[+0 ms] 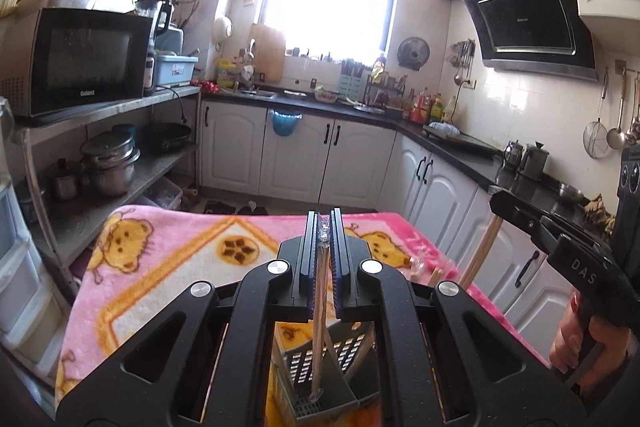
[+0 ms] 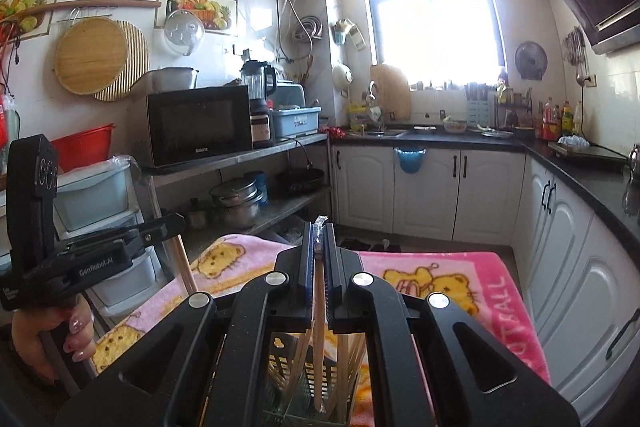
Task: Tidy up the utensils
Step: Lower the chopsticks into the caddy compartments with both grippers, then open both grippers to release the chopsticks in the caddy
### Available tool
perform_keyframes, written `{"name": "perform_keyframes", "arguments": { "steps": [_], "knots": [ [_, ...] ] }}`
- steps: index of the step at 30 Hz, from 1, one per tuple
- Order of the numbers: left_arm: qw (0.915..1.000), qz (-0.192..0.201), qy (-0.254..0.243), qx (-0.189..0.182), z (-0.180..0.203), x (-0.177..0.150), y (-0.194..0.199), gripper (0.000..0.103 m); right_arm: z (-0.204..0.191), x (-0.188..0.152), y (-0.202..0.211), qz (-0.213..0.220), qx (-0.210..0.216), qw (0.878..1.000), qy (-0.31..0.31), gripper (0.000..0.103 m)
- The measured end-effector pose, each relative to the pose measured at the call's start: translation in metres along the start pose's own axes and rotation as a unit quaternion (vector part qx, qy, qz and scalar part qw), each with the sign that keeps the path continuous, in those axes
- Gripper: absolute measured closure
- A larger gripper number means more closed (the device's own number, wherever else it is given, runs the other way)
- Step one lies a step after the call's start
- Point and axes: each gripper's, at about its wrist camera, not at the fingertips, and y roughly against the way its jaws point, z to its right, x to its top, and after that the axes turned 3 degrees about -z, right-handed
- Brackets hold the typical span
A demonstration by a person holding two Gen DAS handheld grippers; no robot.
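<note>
My left gripper is shut on a pair of wrapped wooden chopsticks that hang down into a grey slotted utensil holder below it. My right gripper is shut on another pair of wrapped chopsticks, whose lower end stands in the same holder among several other chopsticks. Each gripper shows in the other's view: the right one holding its sticks at the right, the left one at the left.
The holder stands on a table under a pink bear-print blanket. More wrapped chopsticks lie on the blanket at the right. A steel shelf with a microwave and pots is to the left, white cabinets beyond.
</note>
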Motion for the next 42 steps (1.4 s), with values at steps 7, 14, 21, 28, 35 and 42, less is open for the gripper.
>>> {"name": "perform_keyframes", "arguments": {
  "steps": [7,14,21,28,35,42],
  "knots": [
    [0.9999,-0.015,0.003,0.004,-0.001,-0.017,-0.011,0.100,-0.003,-0.016,-0.012,-0.016,0.002,1.000,-0.004,0.098],
    [0.9997,-0.026,0.003,0.001,0.000,-0.033,-0.019,0.100,-0.005,-0.026,-0.020,-0.027,0.005,1.000,-0.006,0.098],
    [0.9992,-0.039,0.003,-0.004,-0.001,-0.043,-0.026,0.100,-0.007,-0.036,-0.025,-0.038,0.003,0.999,-0.008,0.098],
    [0.9990,-0.045,0.001,-0.005,-0.001,-0.050,-0.026,0.100,-0.007,-0.042,-0.027,-0.047,0.005,0.999,-0.014,0.096],
    [0.9986,-0.053,-0.001,0.002,-0.003,-0.054,-0.027,0.092,-0.004,-0.048,-0.026,-0.055,0.004,0.998,-0.022,0.079],
    [0.9984,-0.056,0.000,0.003,-0.006,-0.059,-0.022,0.068,-0.001,-0.052,-0.020,-0.060,0.003,0.998,-0.024,0.064]
  ]
}}
